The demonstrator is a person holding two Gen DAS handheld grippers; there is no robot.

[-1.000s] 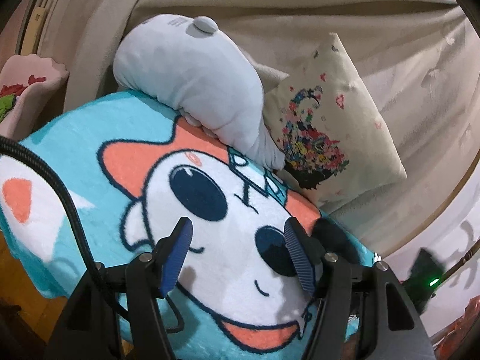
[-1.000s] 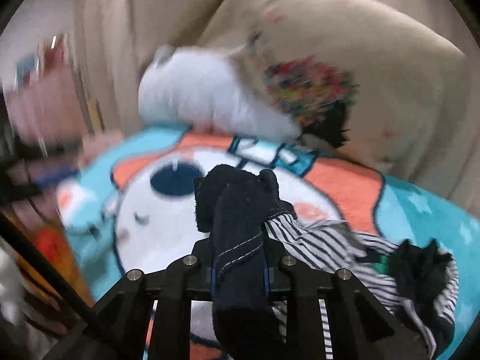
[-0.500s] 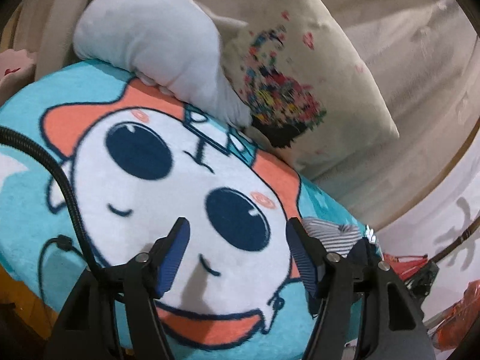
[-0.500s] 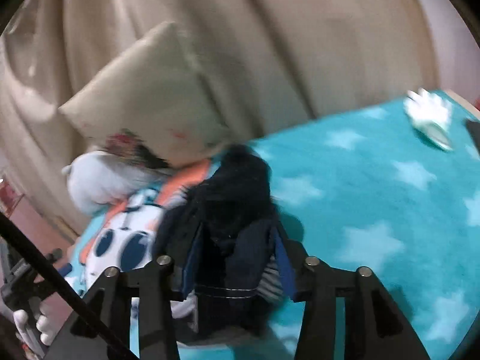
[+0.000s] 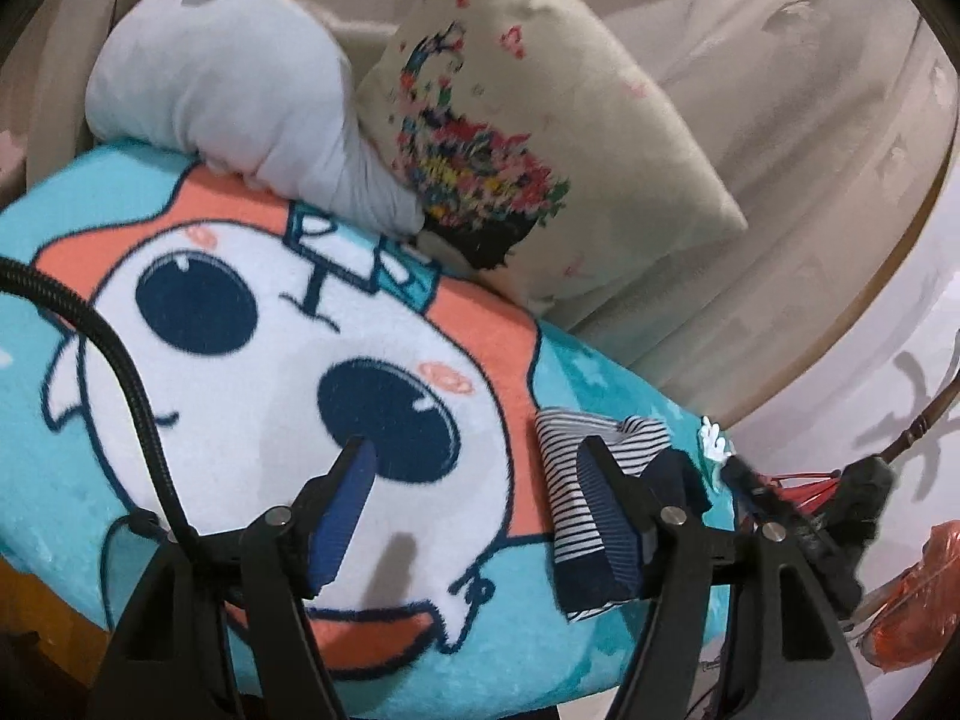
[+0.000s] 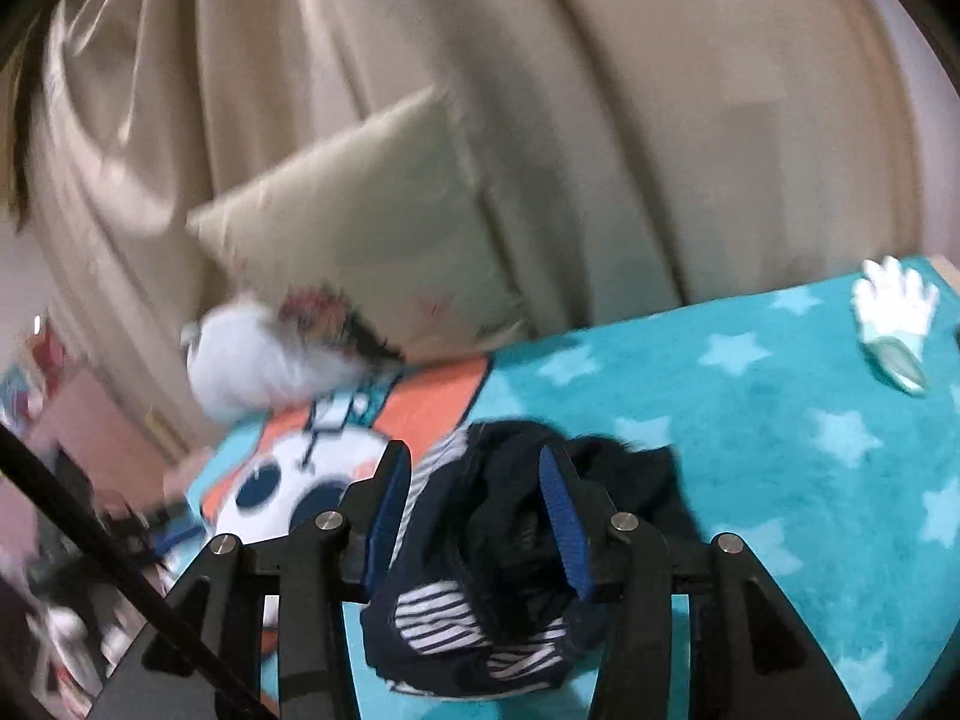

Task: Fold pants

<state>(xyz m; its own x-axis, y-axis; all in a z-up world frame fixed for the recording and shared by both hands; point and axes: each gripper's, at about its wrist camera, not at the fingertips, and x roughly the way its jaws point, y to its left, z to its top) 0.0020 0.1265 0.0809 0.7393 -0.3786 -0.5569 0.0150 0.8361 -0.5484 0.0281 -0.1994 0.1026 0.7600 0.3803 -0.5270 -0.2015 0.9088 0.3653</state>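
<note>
The pants (image 5: pixel 561 498), navy with a white-striped lining, lie bunched on the turquoise cartoon blanket (image 5: pixel 240 432). In the left wrist view they sit at the tip of the right-hand finger, outside the jaws. My left gripper (image 5: pixel 474 450) hovers over the cartoon face with its jaws opening, only blanket between them. In the right wrist view the pants (image 6: pixel 510 546) are a crumpled heap under and between the fingers of my right gripper (image 6: pixel 474 462). Its blue pads stand apart and do not pinch the cloth.
A grey plush pillow (image 5: pixel 228 72) and a beige flower-print cushion (image 5: pixel 540 138) lean on beige drapes at the blanket's far edge. A white glove (image 6: pixel 894 306) lies at the far right of the starred blanket (image 6: pixel 780 420). Dark gear and orange plastic (image 5: pixel 918 600) sit beyond the right edge.
My right gripper, shut on the dark pants a second ago, has spread its jaws and swung right; the pants now rest on the blanket. My left gripper slid right, bringing the pants into view.
</note>
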